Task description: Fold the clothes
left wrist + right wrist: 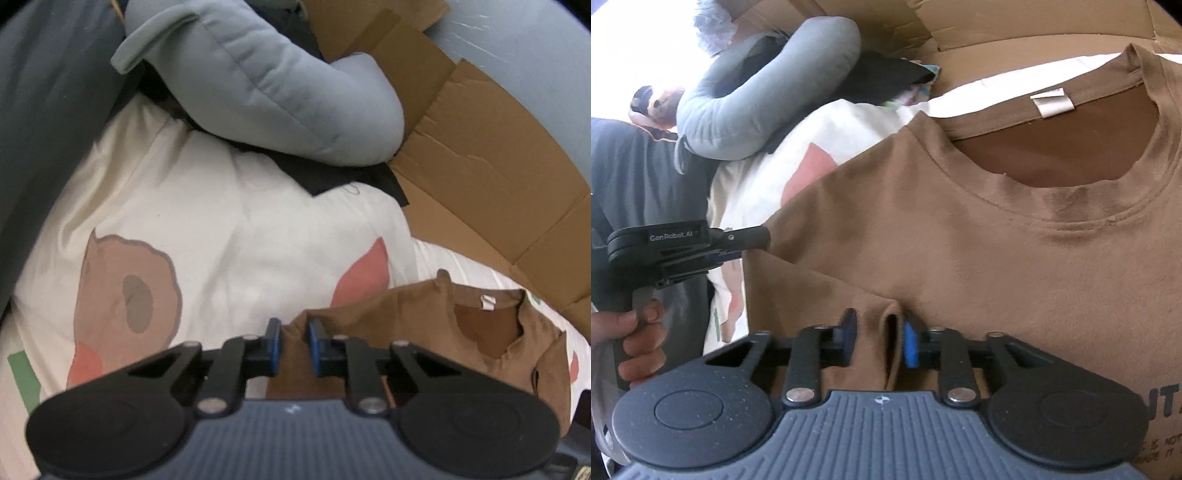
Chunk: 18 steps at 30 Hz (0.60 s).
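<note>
- Leftmost, the left gripper (767,236) is being seen side-on from the right wrist view, held by a hand (631,343); its jaws are nearly closed and are being pressed onto the outer edge of the brown T-shirt (979,266) at the shoulder.
- In the left wrist view, that same edge of brown cloth is being shown between the narrow jaws, so a pinch on the shirt is being judged.
- Further right, the right gripper (879,339) is being kept almost closed, with a raised fold of the shirt pinched between its blue pads (910,347).
- The shirt is lying front-up on a white printed sheet (207,229) over the bed, collar and label (1051,105) at the far side.
- Handling is being judged as light, limp and easily wrinkled; hold is best being taken at seams, shoulders or hem, where doubled cloth is less likely to slip.
- Behind, a grey-blue padded garment (266,81) is lying over dark fabric (332,177), near the shirt's far left.
- To the right, flattened cardboard (480,147) is bordering the sheet, limiting room for spreading on that side.
</note>
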Available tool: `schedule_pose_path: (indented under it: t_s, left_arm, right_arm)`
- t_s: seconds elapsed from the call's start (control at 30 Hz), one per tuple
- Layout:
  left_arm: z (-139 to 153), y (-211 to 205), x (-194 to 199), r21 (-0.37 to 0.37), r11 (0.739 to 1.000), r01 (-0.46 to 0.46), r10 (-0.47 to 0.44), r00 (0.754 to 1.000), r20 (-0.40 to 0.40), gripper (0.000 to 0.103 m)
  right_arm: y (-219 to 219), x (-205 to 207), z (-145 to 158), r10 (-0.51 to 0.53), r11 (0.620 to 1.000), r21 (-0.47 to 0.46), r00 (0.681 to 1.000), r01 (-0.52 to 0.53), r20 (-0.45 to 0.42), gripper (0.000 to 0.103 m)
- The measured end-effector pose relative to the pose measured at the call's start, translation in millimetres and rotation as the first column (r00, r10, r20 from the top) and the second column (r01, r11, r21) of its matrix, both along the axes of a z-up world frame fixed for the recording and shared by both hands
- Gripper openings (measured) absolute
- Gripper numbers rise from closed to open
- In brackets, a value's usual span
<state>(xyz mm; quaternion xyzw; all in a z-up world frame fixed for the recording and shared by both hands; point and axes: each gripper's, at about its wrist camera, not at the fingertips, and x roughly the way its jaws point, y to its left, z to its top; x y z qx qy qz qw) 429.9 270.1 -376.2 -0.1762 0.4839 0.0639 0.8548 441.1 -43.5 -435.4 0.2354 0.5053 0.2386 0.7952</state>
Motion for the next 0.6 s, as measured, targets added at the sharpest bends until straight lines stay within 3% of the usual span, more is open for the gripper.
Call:
schedule_pose_path:
  t_s: [0.03,0.3,0.6]
  left_arm:
    - [-0.3,1.0,0.9,-0.005,1.000,-0.006,0.006,1.000,-0.002,0.016]
    - [-2.2,1.6,7.3,0.019,0.999,-0.036,0.036,0.999,-0.010,0.011]
    - [-6.6,3.6,14.2,0.020,0.992,-0.124,0.124,0.992,0.006,0.010]
  right_arm:
    - [-0.4,-0.7,1.0,0.005,1.000,-0.004,1.000,-0.005,0.005,0.001]
    - [-7.5,-11.0,23.7,0.076,0.997,-0.023,0.993,-0.075,0.092,0.001]
    - [-17.7,-10.4,27.6,0.066,0.996,-0.071,0.994,-0.060,0.084,0.000]
